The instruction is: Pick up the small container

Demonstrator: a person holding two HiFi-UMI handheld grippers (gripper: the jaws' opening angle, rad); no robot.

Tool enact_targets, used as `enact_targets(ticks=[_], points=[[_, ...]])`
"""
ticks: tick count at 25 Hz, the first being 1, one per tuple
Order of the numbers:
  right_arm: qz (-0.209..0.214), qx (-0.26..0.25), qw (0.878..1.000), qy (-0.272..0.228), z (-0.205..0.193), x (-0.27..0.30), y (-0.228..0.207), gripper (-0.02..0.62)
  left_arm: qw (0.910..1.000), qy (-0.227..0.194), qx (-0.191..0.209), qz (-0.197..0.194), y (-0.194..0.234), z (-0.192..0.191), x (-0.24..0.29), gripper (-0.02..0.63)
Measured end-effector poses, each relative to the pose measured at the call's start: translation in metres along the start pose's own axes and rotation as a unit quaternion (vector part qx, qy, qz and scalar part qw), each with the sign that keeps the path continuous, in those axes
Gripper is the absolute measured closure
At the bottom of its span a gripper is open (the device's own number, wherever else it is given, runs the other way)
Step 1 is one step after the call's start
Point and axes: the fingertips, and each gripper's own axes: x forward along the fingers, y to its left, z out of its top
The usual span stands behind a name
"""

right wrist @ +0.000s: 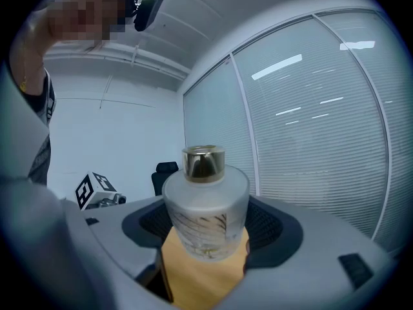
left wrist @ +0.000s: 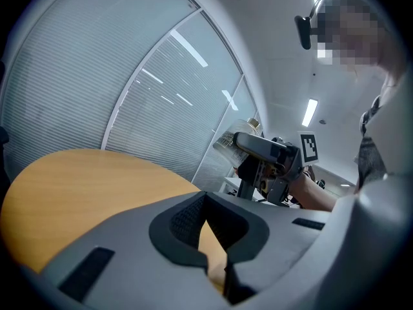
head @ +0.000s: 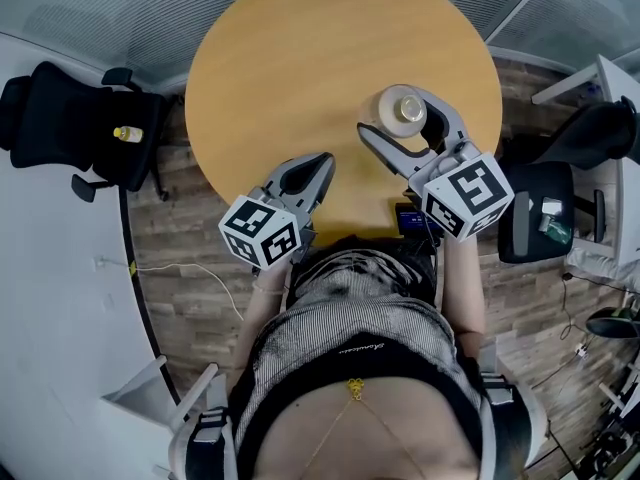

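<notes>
The small container (head: 400,110) is a frosted glass bottle with a gold cap. It sits between the jaws of my right gripper (head: 397,113), which is shut on it over the right part of the round wooden table (head: 300,68). In the right gripper view the bottle (right wrist: 205,208) stands upright between the dark pads (right wrist: 268,228), its base seemingly off the tabletop. The left gripper view shows the held bottle (left wrist: 233,141) in the air. My left gripper (head: 318,168) hovers at the table's near edge, shut on nothing (left wrist: 210,241).
A black office chair (head: 70,118) with a small yellow object (head: 127,134) on it stands left of the table. Another chair (head: 540,223) and a white desk (head: 610,98) stand at the right. Blinds cover the glass walls behind.
</notes>
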Motion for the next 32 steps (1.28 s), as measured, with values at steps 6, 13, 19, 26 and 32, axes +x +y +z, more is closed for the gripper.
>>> enact_targets(ticks=[6, 13, 19, 26, 32], points=[[0.002, 0.001, 1.000, 0.000, -0.0005, 0.0031, 0.0027, 0.259, 1.0000, -0.003, -0.002, 0.001, 0.0031, -0.0001, -0.0026, 0.601], [0.002, -0.001, 1.000, 0.000, 0.0004, 0.0004, -0.0013, 0.259, 1.0000, -0.001, -0.002, 0.002, 0.0014, -0.0010, 0.0015, 0.601], [0.008, -0.009, 1.000, 0.000, 0.0030, 0.0044, 0.0039, 0.259, 1.0000, -0.001, -0.002, -0.001, 0.0017, -0.0014, -0.0010, 0.601], [0.004, -0.002, 1.000, -0.002, 0.0005, 0.0043, -0.0013, 0.259, 1.0000, 0.003, -0.005, 0.001, 0.0025, -0.0029, 0.0019, 0.601], [0.005, -0.006, 1.000, -0.004, 0.0009, 0.0042, -0.0008, 0.259, 1.0000, 0.002, -0.005, 0.004, 0.0028, -0.0024, 0.0013, 0.601]])
